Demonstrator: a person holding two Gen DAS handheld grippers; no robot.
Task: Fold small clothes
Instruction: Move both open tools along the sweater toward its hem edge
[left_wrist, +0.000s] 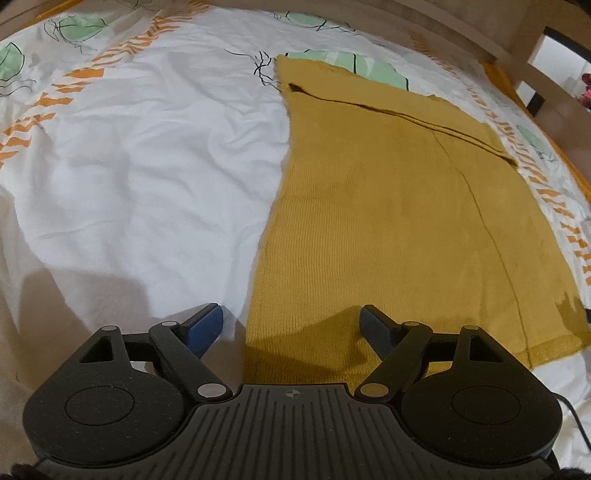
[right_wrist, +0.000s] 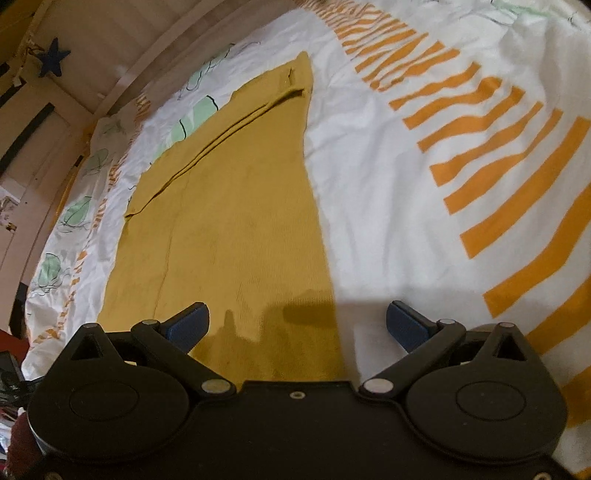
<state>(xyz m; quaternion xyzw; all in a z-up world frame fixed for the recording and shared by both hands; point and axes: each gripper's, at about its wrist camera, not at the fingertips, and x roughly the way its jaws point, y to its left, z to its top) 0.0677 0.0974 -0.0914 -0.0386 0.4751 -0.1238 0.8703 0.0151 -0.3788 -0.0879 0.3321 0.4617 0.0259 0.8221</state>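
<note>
Right wrist view only, blue star (right_wrist: 53, 59)

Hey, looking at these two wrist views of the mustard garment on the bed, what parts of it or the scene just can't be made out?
- Mustard-yellow knitted garment: its near edge is hidden behind the open left claw in the left wrist view, and behind the open right claw in the right.
- Garment type: folded layers hide its shape.
- White patterned bedsheet: cut off by frame edges.
- Room clutter at the right view's left edge: too small, distorted.
</note>
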